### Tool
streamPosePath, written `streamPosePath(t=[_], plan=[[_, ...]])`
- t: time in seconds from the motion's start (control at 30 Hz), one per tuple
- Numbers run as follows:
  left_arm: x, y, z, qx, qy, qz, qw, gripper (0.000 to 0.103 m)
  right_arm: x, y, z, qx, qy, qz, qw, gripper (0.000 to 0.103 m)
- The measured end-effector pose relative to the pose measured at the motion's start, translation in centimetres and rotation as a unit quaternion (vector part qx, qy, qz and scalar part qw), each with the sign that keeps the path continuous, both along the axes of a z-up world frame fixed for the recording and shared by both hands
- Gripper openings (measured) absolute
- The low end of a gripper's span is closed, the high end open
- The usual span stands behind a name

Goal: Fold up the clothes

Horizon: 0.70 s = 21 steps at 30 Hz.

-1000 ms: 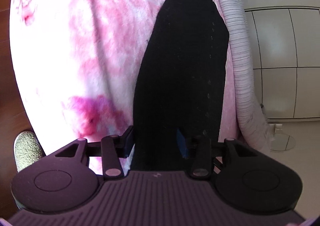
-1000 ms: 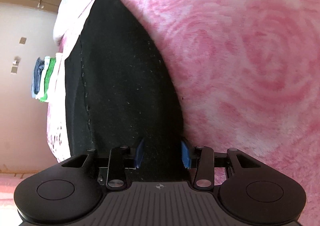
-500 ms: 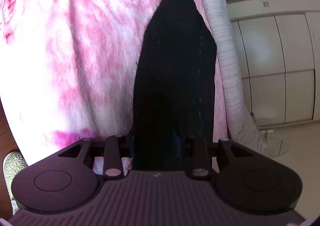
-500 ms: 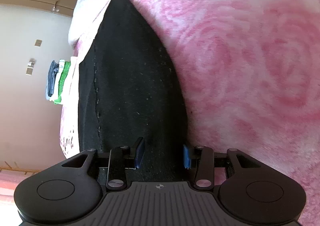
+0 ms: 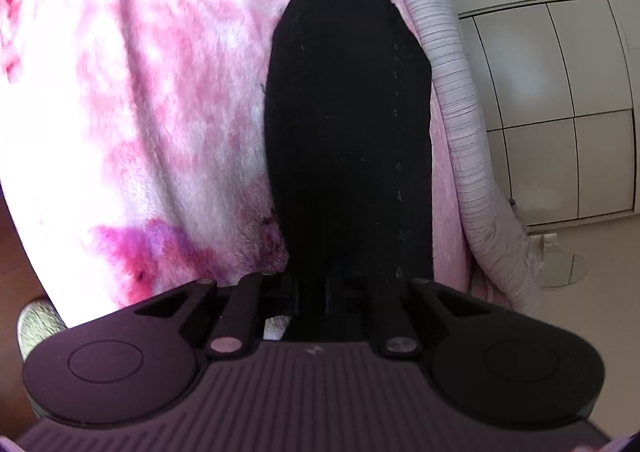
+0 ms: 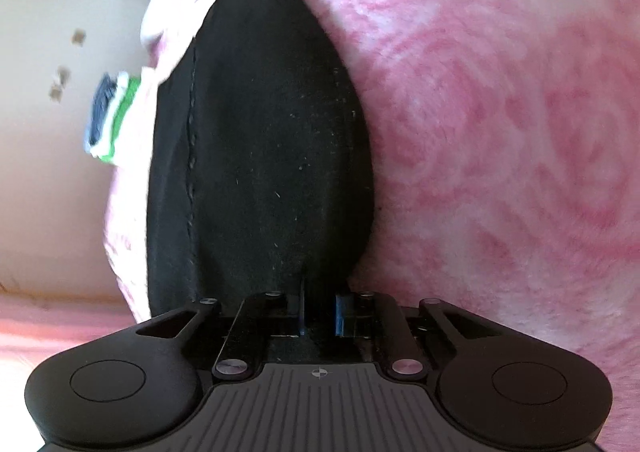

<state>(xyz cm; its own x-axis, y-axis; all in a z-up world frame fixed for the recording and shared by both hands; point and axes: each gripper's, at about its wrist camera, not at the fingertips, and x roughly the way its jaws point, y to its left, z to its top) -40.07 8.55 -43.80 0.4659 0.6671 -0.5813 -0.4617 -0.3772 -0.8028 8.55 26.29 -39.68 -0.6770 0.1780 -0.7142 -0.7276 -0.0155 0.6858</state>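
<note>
Across most of both views you see a fluffy pink and white blanket (image 5: 152,124) with a rose-like pattern, covering the bed; in the right wrist view it fills the right half of the frame (image 6: 500,132). At the upper right of the left wrist view a pale ribbed bolster or rolled cover (image 5: 452,100) runs down along the blanket's edge. Behind it, at the right of that frame, stand white cupboard doors (image 5: 560,112), with pale floor (image 5: 600,312) below them. At the left of the right wrist view you find a blurred stack of folded cloths (image 6: 108,116), blue, white and green, before a cream wall (image 6: 48,172).
</note>
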Motion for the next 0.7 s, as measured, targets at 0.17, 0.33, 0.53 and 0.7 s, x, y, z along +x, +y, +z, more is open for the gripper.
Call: streamPosePath(t=[0.17, 0.33, 0.53, 0.7], plan=[[0.3, -1.7, 1.7, 0.027, -0.013, 0.018, 0.9994, 0.007, 1.0, -1.4, 2.0, 0.008, 0.000, -0.004, 1.000, 0.009], [1.6, -4.6, 2.2, 0.020, -0.036, 0.013, 0.9991, 0.006, 1.3, -2.5, 4.0, 0.003, -0.019, 0.014, 1.000, 0.009], [3.3, -10.2, 2.2, -0.054, -0.066, 0.026, 0.9960, 0.007, 3.4, -6.8, 4.4, -0.070, -0.039, 0.041, 0.996, 0.009], [2.3, -8.4, 4.8, -0.043, -0.072, 0.027, 0.9961, 0.007, 4.0, -7.6, 4.6, -0.120, -0.038, 0.034, 0.991, 0.009]])
